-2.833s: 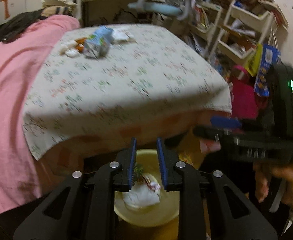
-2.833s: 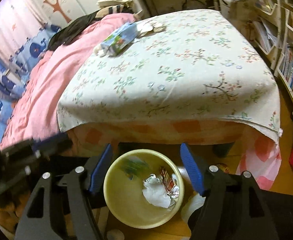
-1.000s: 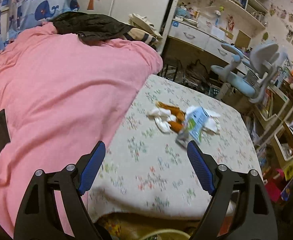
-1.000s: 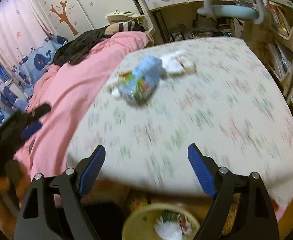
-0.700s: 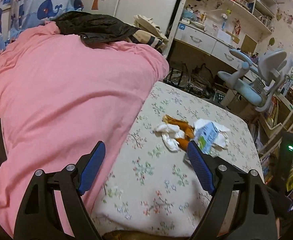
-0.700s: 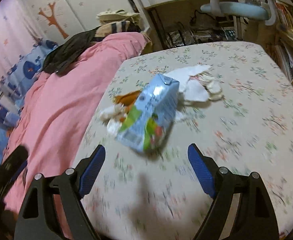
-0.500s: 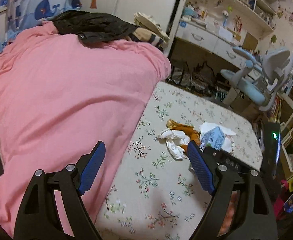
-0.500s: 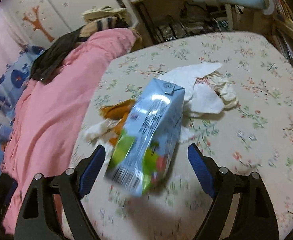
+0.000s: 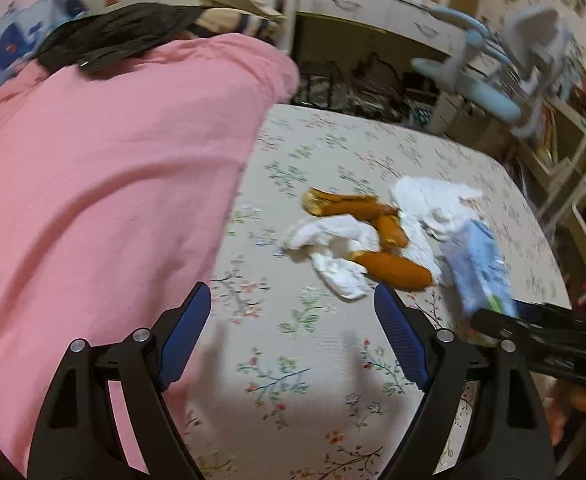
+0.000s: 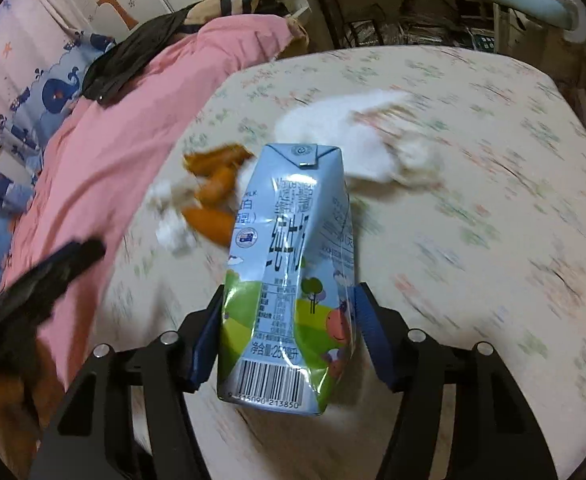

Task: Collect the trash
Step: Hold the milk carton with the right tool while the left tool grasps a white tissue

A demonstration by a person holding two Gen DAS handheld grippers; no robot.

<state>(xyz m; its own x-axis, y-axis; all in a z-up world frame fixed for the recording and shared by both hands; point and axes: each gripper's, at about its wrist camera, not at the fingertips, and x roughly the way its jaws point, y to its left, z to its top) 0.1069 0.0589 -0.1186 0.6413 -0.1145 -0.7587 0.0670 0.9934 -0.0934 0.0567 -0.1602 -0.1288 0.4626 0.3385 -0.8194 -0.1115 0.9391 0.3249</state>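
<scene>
Here, nearest in the right wrist view, the right claw (image 10: 287,332) is closing around a crumpled light-blue and green drink carton (image 10: 293,272). The carton lies between the blue pads (image 10: 207,344), and both seem to touch its sides. Its barcode end points toward the camera and hides the cloth below it.

The left claw (image 9: 293,336) stands spread wide with nothing between its pads, above the floral cloth of the worktop (image 9: 277,364). From the left wrist view the carton is at the right, partly covered by the dark tip of the right claw, and blurred.

Just behind the carton lie crumpled white paper tissues (image 9: 333,248), perhaps two or three heaps; blur makes the count uncertain. Among them I count three orange-brown peel pieces (image 9: 389,270), touching the tissues.

Farther left, a pink blanket (image 9: 105,184) covers a bed beside the worktop, with a dark garment (image 9: 121,36) on it. A pale-blue chair (image 9: 489,80) stands far behind, cut off partly.
</scene>
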